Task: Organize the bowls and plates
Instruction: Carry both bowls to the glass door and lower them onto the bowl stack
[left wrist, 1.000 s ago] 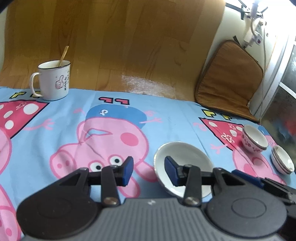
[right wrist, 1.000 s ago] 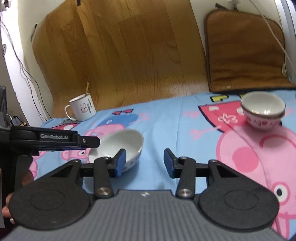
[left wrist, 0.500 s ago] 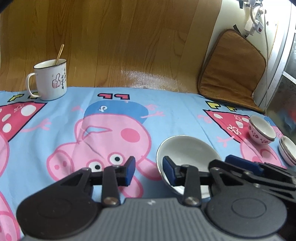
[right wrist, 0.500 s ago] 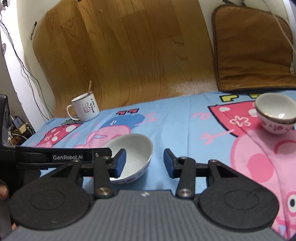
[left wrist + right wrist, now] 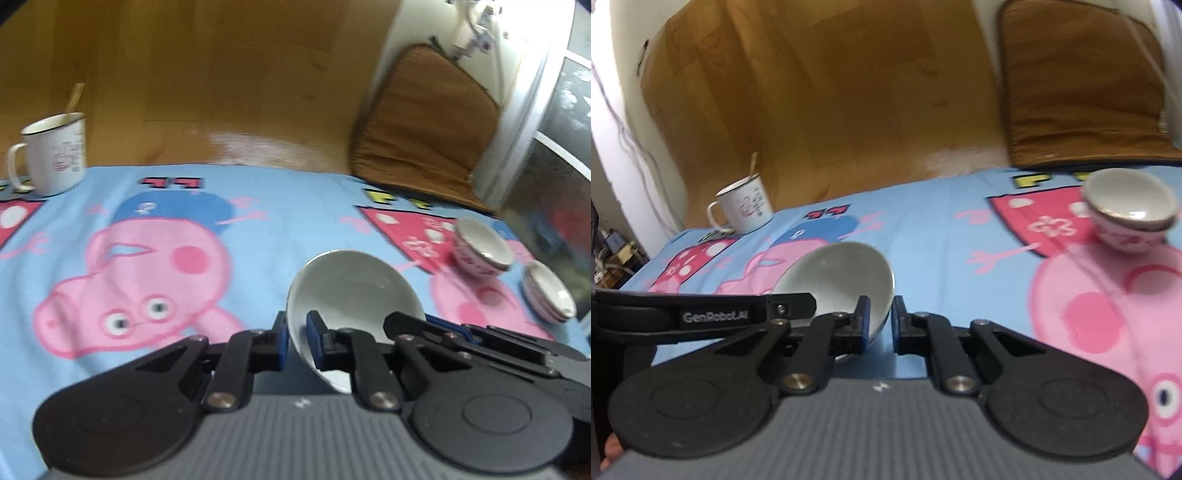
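1. Since the earlier frame, the left gripper point(image 5: 296, 334) has closed onto the white bowl point(image 5: 352, 295)'s rim, lower centre of frame, tilting it.
2. Right gripper point(image 5: 878, 320): fingers nearly together, gripping nothing, just beside the bowl.
3. Advice: lift level and keep the pinch firm; the patterned bowl point(image 5: 482, 248) at right is the likely stack.

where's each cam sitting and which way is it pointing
Left wrist: sits on the left gripper, looking forward over its jaws at the white bowl whose rim they pinch, the mug far left; the right gripper crosses its lower right.
Right wrist: sits on the right gripper, facing the same bowl, the floral bowl at right; the left gripper crosses its left edge.
Shared: bowl, mug, floral bowl, cushion, blanket.
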